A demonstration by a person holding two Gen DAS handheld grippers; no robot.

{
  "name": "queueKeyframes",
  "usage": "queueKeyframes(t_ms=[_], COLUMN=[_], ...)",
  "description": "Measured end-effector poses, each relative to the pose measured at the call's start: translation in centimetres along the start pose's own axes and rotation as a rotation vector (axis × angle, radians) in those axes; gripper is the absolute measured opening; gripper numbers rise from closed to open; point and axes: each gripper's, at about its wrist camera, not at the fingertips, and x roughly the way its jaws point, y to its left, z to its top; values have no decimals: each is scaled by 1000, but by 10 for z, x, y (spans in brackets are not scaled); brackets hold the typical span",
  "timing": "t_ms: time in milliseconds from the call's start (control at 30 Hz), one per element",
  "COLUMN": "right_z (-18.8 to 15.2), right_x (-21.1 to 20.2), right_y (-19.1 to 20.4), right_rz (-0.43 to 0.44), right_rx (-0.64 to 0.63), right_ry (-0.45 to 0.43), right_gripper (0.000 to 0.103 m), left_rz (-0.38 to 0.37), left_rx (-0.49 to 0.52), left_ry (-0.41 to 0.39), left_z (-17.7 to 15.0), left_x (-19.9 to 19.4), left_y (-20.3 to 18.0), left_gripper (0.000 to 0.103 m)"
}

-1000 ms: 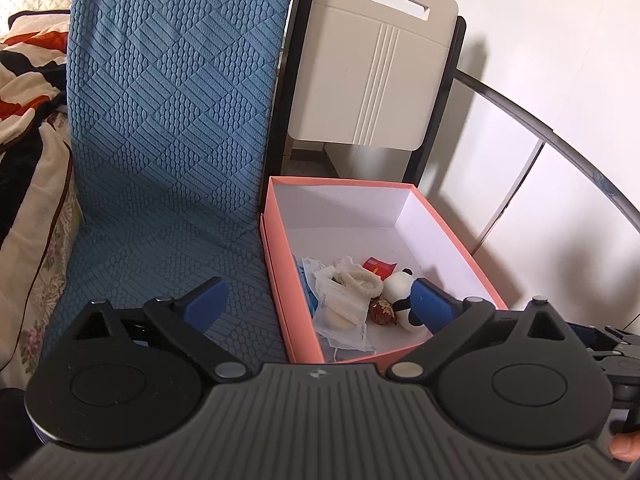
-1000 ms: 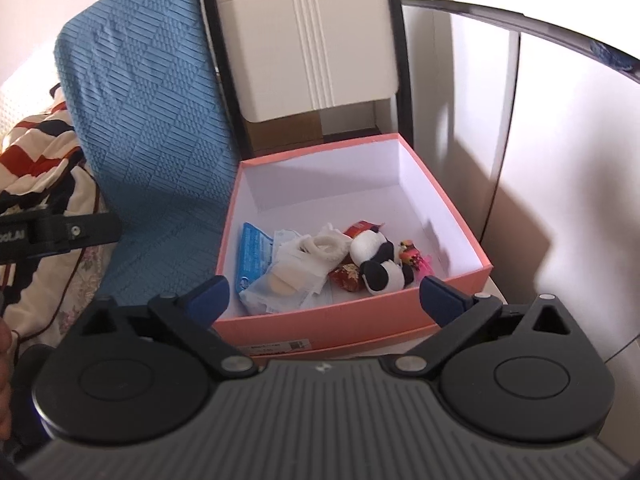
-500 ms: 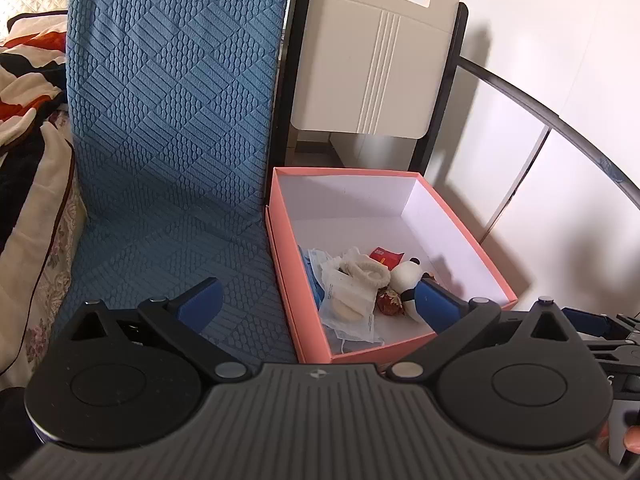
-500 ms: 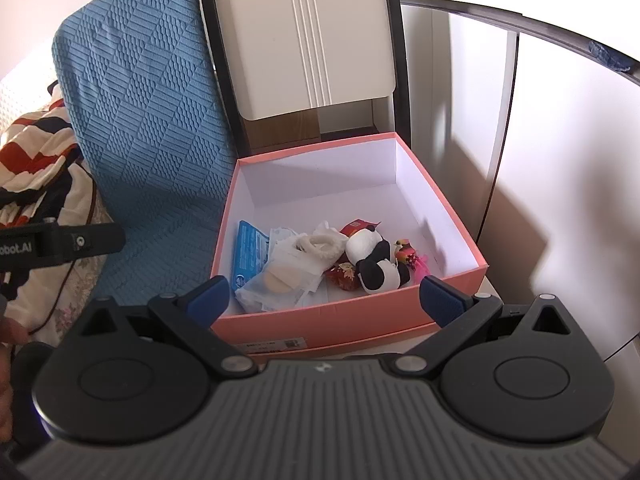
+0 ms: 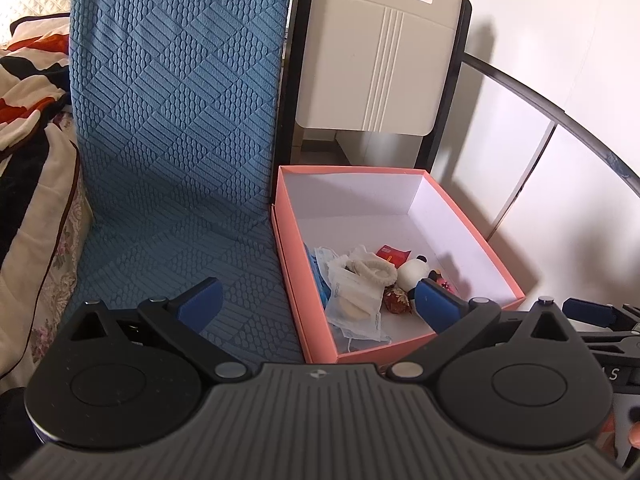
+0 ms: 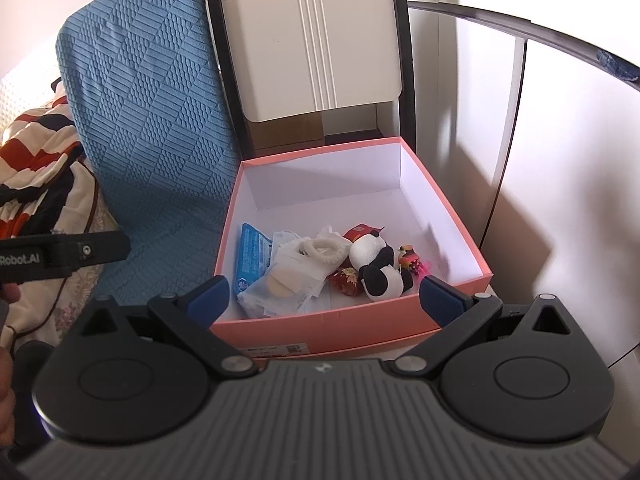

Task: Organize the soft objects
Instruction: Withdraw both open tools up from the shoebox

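Observation:
A pink box [image 5: 460,208] [image 6: 444,196] with a white inside stands beside a blue quilted cushion [image 5: 176,120] [image 6: 152,120]. In its near half lie a panda plush [image 6: 378,266] [image 5: 412,270], a white scrunchie [image 6: 326,250] [image 5: 372,268], packaged masks [image 6: 280,284] [image 5: 352,304], a blue packet [image 6: 250,256], a small red pouch [image 6: 346,280] and a pink trinket [image 6: 412,260]. My left gripper [image 5: 318,300] is open over the box's near left corner. Open and empty too, my right gripper [image 6: 324,294] hangs in front of the box's near wall.
A beige folded chair [image 5: 376,64] [image 6: 316,48] with a black frame leans behind the box. Patterned bedding [image 5: 28,160] [image 6: 36,168] lies to the left. A white wall or cabinet [image 6: 560,160] closes the right side. The left gripper's body [image 6: 60,256] shows in the right wrist view.
Both grippers have drawn back and up a little from the box, so more of it shows. The left one has shifted slightly left. Nothing in the box has moved.

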Motion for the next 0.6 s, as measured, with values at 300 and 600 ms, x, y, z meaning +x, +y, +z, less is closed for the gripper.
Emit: queueKeyframes(t_ms=[300,600], right_z=[-1,-1], right_x=[2,1], right_y=[-1,-2], right_rz=[-9,-8], right_rx=[2,-2], right_ry=[2,3], right_gripper=[103,103], left_rz=[2,-5], left_rx=[10,3], left_ry=[-6,-4], left_z=[0,1], left_x=[-1,0], left_y=[0,-2], left_gripper=[103,103])
